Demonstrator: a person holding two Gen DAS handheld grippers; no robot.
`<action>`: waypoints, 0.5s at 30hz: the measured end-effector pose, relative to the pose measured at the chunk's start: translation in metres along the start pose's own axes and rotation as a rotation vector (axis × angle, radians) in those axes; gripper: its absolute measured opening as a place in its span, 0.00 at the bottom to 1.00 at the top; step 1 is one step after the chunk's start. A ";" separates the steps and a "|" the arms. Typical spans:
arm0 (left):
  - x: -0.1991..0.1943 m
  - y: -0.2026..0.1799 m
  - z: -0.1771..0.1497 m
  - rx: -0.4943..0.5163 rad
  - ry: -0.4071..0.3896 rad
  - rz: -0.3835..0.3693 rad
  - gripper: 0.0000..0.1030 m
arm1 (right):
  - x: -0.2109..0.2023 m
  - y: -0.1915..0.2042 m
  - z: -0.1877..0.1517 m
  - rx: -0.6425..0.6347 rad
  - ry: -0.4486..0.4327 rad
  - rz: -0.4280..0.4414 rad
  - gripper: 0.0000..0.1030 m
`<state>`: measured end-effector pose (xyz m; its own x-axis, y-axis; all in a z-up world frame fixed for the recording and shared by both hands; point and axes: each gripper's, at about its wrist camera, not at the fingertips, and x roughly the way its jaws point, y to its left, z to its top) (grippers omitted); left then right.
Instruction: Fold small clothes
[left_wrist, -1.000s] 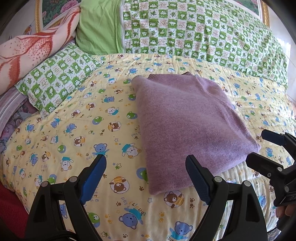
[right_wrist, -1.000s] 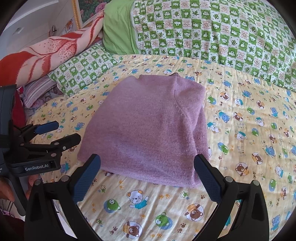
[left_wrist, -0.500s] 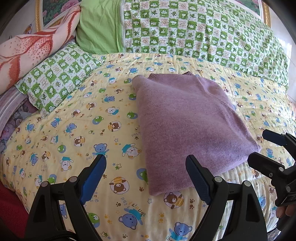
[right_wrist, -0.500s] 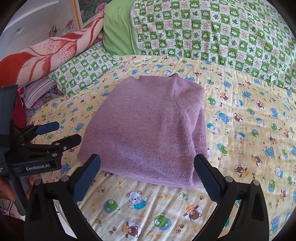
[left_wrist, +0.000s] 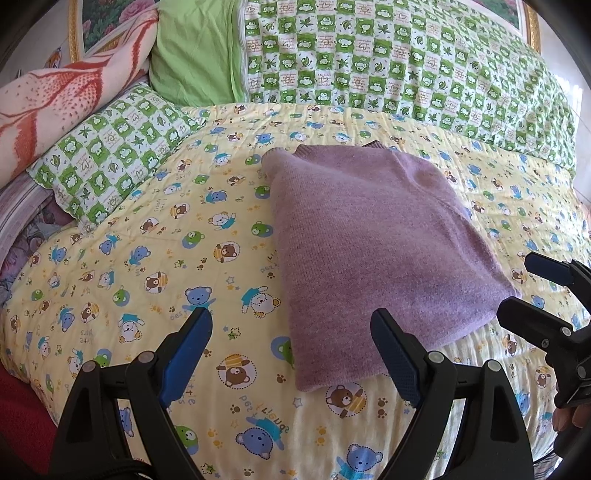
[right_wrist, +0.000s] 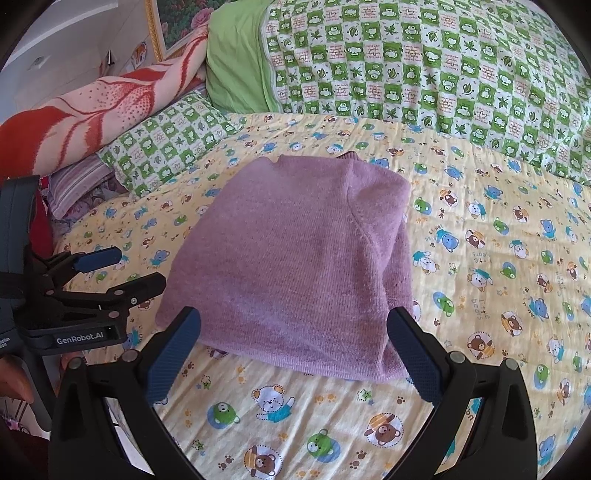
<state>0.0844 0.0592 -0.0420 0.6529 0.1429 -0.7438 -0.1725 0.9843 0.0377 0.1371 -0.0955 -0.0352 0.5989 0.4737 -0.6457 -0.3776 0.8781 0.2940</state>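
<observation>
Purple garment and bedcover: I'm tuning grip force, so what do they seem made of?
Purple garment: soft knit, likely wool or acrylic; fine ribbing, fuzzy matte surface. Bedcover: thin woven cotton by its look, matte, printed bears, lightly puckered as if quilted.

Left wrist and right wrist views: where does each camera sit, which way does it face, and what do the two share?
Left wrist: sits behind the open left tongs, facing across the bed at the purple sweater's near left corner; the right tongs and fingertips show at right.
Right wrist: sits behind the open right tongs, facing the sweater's near hem; the left tongs and a hand edge show at left.
Shared: the folded sweater, bear-print sheet, green checked pillows, each other's tongs.
</observation>
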 end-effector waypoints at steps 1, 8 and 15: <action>0.000 0.000 0.000 0.000 0.002 0.000 0.86 | 0.000 0.000 0.000 0.000 0.001 0.001 0.98; 0.001 0.000 0.004 0.001 0.004 -0.003 0.86 | 0.000 0.000 0.001 0.001 0.001 0.003 0.98; 0.001 0.002 0.008 -0.005 0.006 -0.004 0.86 | 0.001 0.003 0.004 -0.003 0.002 0.008 0.98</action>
<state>0.0901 0.0618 -0.0374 0.6488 0.1382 -0.7483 -0.1735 0.9843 0.0314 0.1396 -0.0925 -0.0317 0.5943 0.4810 -0.6445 -0.3849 0.8738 0.2972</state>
